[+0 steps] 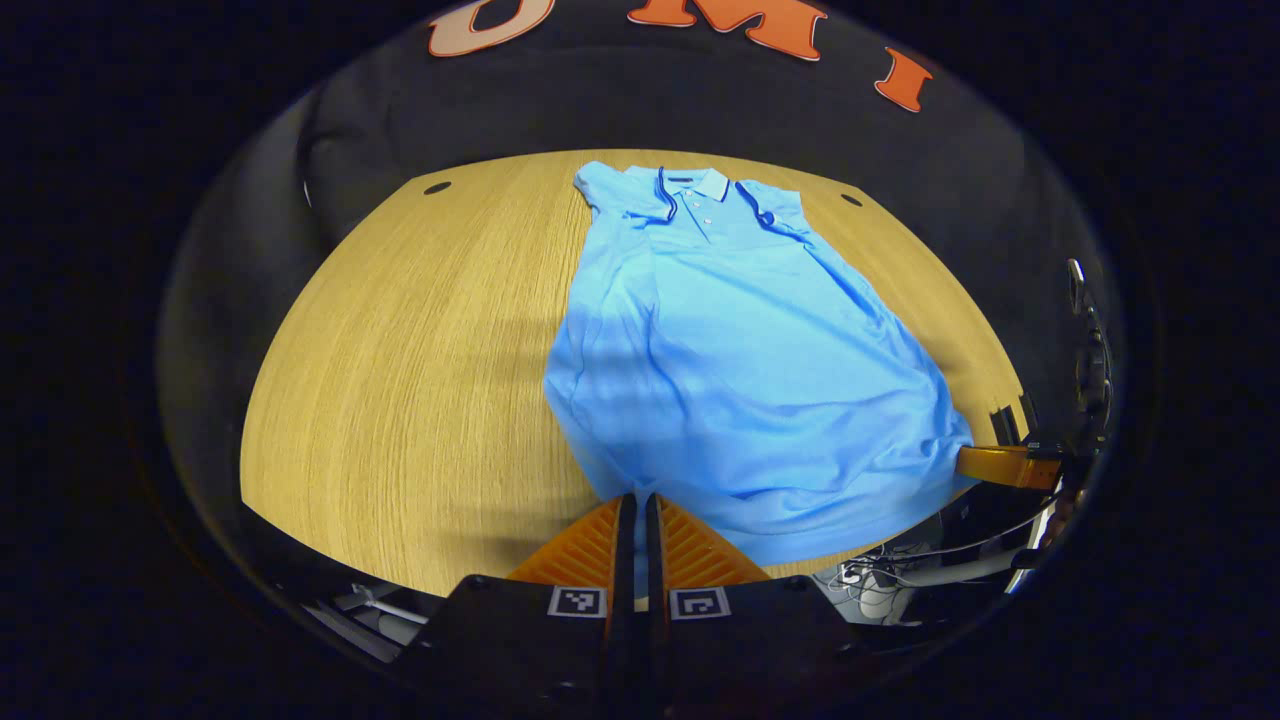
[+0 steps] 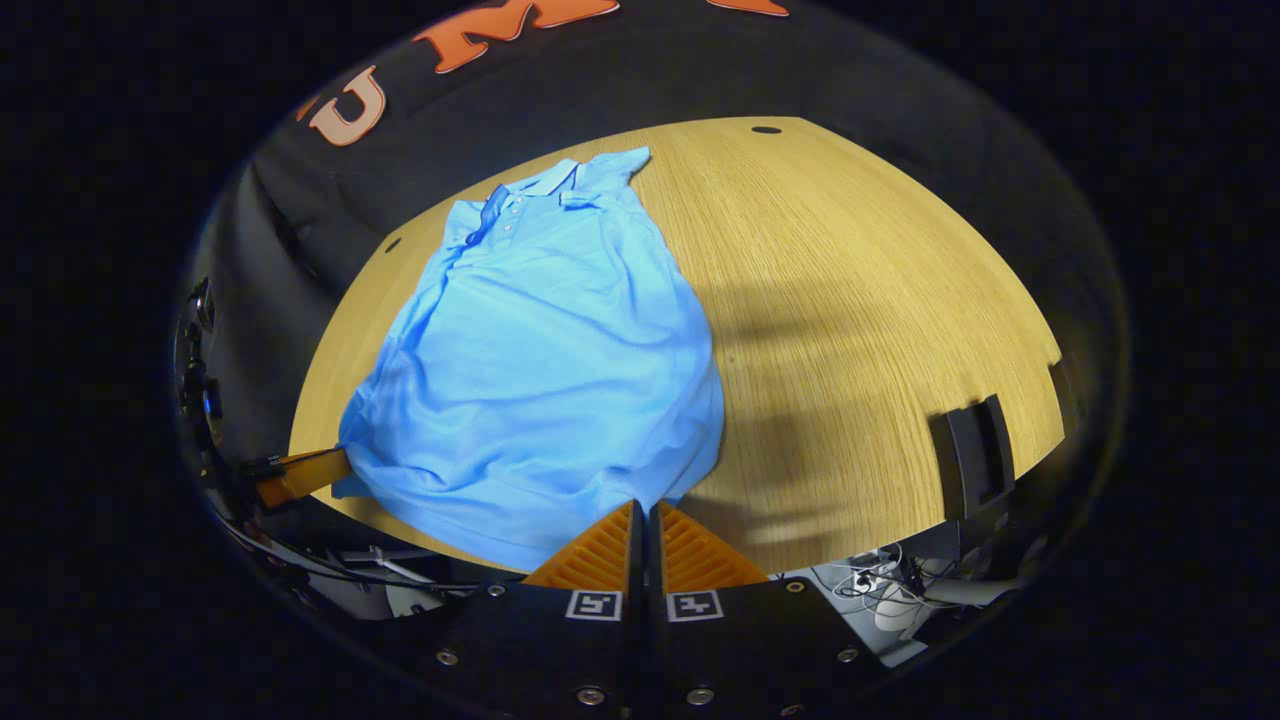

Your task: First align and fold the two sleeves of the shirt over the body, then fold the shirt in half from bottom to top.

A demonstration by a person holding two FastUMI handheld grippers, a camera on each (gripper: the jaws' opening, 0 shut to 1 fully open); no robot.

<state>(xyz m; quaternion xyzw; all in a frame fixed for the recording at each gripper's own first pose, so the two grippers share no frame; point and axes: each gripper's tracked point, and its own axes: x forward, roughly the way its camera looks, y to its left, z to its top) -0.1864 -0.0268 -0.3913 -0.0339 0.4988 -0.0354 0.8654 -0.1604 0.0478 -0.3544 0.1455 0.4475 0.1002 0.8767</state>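
A light blue polo shirt (image 1: 740,350) lies flat on the wooden table (image 1: 420,380), collar (image 1: 700,185) at the far end, both short sleeves turned in over the body. My left gripper (image 1: 635,500) is shut on the near left corner of the hem, and a strip of blue cloth shows between its fingers. In the right gripper view the shirt (image 2: 550,350) runs away to the upper left, and my right gripper (image 2: 640,505) is shut at the near right hem corner. Each gripper also appears in the other's view, at the opposite hem corner: right gripper (image 1: 1000,465), left gripper (image 2: 300,475).
Bare table (image 2: 880,300) spreads to the shirt's right and also to its left. A black bracket (image 2: 970,455) is clamped on the table's near right edge. Cables and gear (image 2: 880,590) hang below the front edge. Small dark holes (image 1: 437,188) mark the far corners.
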